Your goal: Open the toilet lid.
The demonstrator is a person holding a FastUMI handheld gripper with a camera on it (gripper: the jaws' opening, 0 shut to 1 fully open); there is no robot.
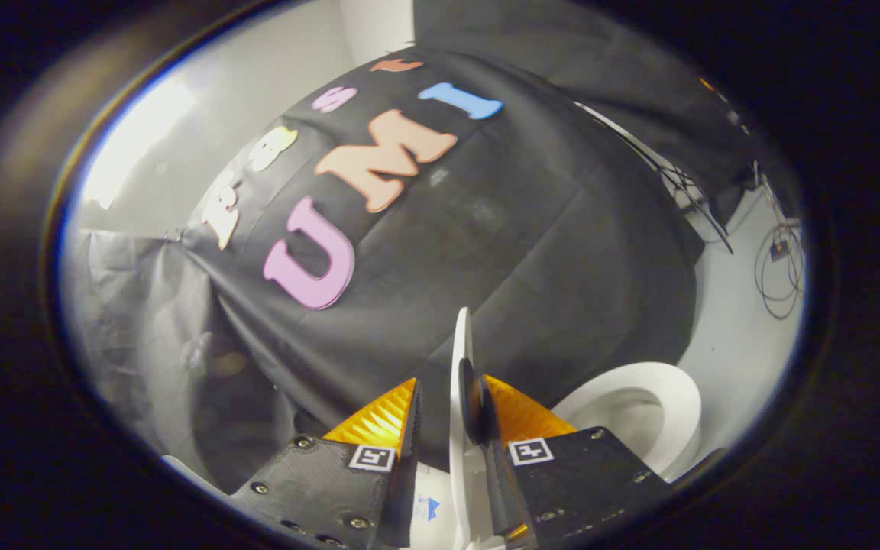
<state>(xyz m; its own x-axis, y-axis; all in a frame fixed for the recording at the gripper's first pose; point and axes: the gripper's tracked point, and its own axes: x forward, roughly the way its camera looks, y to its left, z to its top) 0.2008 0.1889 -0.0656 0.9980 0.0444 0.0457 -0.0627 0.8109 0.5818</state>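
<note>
Two gripper point(451, 409) fingers nearly closed on the raised toilet lid's point(461, 351) thin edge — open seat point(650, 409) just beyond.

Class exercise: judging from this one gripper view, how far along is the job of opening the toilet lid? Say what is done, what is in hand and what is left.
Done: the lid stands raised, seen edge-on, and the seat beside it is uncovered. In hand: the gripper has the lid between its fingers; whether both press on it cannot be told. Left: probably only to bring the lid to rest and let go.
</note>
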